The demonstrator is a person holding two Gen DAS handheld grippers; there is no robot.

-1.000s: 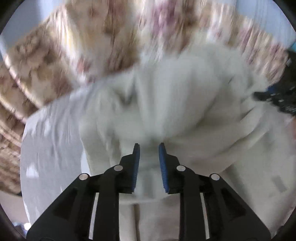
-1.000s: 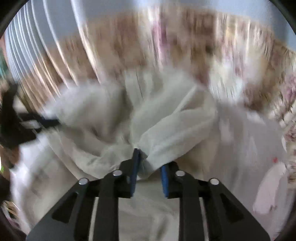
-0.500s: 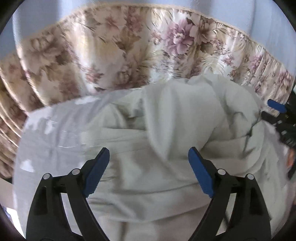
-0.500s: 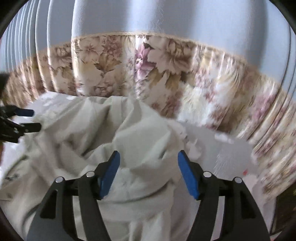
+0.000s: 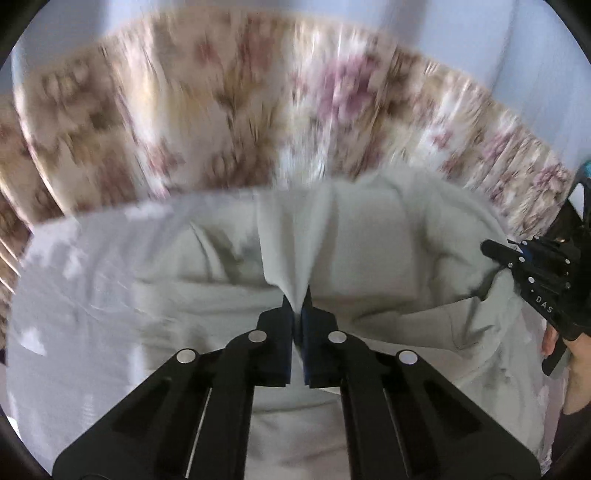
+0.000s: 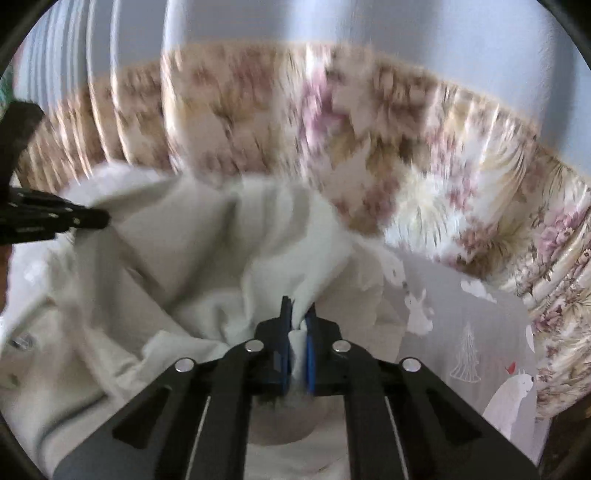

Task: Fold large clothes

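Note:
A large cream-white garment (image 5: 369, 236) lies rumpled on a grey bedsheet (image 5: 85, 280). My left gripper (image 5: 297, 299) is shut on a pinched fold of it, and the cloth rises in a tent from its tips. In the right wrist view the same garment (image 6: 177, 258) spreads to the left, and my right gripper (image 6: 297, 308) is shut on another bunched fold, with cloth showing between its blue pads (image 6: 310, 354). Each gripper shows at the edge of the other's view: the right gripper (image 5: 495, 249) at the far right, the left gripper (image 6: 99, 219) at the far left.
A floral curtain (image 5: 240, 110) hangs close behind the bed, below a pale blue wall (image 6: 258, 22). The grey bedsheet (image 6: 461, 332) printed with white animals and trees runs to the right. A hand (image 5: 576, 369) shows at the right edge of the left wrist view.
Both grippers stood wide open over the garment half a second ago; now each has shut on a fold of cloth and lifted it.

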